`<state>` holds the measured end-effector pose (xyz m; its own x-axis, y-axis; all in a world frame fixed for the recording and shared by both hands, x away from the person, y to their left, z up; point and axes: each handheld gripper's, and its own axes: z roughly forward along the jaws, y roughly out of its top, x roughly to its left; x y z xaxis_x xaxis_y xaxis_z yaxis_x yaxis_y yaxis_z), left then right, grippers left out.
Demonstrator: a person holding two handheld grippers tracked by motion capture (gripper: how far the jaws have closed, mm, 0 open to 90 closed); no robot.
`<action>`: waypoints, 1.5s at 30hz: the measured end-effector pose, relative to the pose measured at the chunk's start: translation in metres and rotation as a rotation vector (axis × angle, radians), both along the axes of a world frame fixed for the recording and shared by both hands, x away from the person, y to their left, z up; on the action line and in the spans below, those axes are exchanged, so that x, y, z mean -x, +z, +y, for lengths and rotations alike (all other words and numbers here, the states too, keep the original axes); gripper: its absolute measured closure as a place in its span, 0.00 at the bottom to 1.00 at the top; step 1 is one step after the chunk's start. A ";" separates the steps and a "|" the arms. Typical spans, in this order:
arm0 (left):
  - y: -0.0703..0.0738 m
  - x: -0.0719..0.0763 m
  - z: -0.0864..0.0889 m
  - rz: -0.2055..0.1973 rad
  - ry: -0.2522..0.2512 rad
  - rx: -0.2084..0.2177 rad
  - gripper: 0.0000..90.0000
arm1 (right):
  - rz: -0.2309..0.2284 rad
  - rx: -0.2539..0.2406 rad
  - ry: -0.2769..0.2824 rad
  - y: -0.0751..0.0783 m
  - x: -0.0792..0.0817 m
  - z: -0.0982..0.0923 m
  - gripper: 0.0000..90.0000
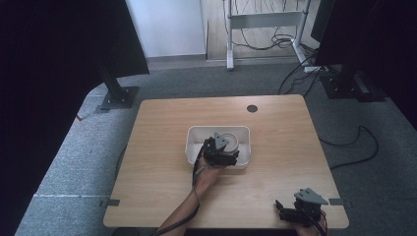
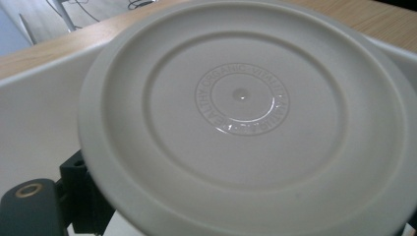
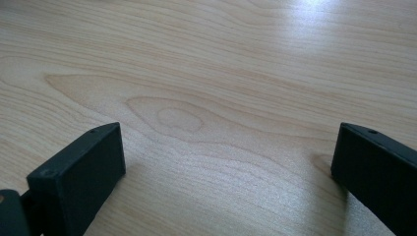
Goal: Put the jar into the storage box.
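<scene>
Wood-grain table [image 1: 162, 187] is the biggest thing I have, light, with a dark round grommet [image 1: 252, 108] near the far edge. Grey carpet and cables around it.

White tray [image 1: 193, 142] sits mid-table, rectangular, long axis running left-right. Inside it: one round off-white plate [image 1: 231, 141], toward the tray's right half. From the left gripper view the plate [image 2: 246, 123] looks tipped up toward the camera, underside ring and embossed lettering facing me, tray wall [image 2: 34, 113] behind it. Nothing else visible in the tray.

My left gripper [image 1: 220, 153] is at the tray's near wall, right over the plate's near edge. Plate lies straight ahead of it and slightly right. One black jaw peeks out under the plate rim at lower left of the left gripper view; the other I can't make out. Can't tell whether it's pinching the rim or just next to it. My guess is a grip on the near edge, unconfirmed.

My right gripper [image 1: 298, 210] is parked at the near right corner of the table, well apart from the tray, jaws spread wide over bare wood, holding nothing.

Left is clearly the nearer one, so the lift belongs to it. Key relation: plate rim versus tray wall, tight clearance on that near side.
</scene>
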<state>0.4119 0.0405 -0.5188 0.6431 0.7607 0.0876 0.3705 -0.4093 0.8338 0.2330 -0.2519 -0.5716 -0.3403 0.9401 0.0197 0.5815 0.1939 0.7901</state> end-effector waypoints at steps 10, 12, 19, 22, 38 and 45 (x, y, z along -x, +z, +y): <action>-0.013 -0.002 -0.005 0.046 0.026 -0.007 0.11 | 0.000 0.000 0.000 0.000 0.000 0.000 0.00; -0.013 -0.001 -0.007 0.038 0.027 -0.019 0.11 | 0.000 0.000 0.000 0.000 0.000 0.000 0.00; -0.012 -0.004 -0.007 0.088 0.038 -0.015 0.11 | 0.000 0.000 0.001 0.000 0.000 0.000 0.00; -0.011 -0.006 -0.007 0.109 0.038 -0.035 0.10 | 0.000 0.000 0.000 0.000 0.000 0.000 0.00; -0.005 -0.004 -0.004 0.122 0.016 -0.007 0.03 | 0.000 0.000 0.000 0.000 0.000 0.000 0.00; 0.002 -0.001 0.001 0.108 0.003 0.020 0.03 | 0.000 0.001 0.000 0.000 0.000 0.000 0.00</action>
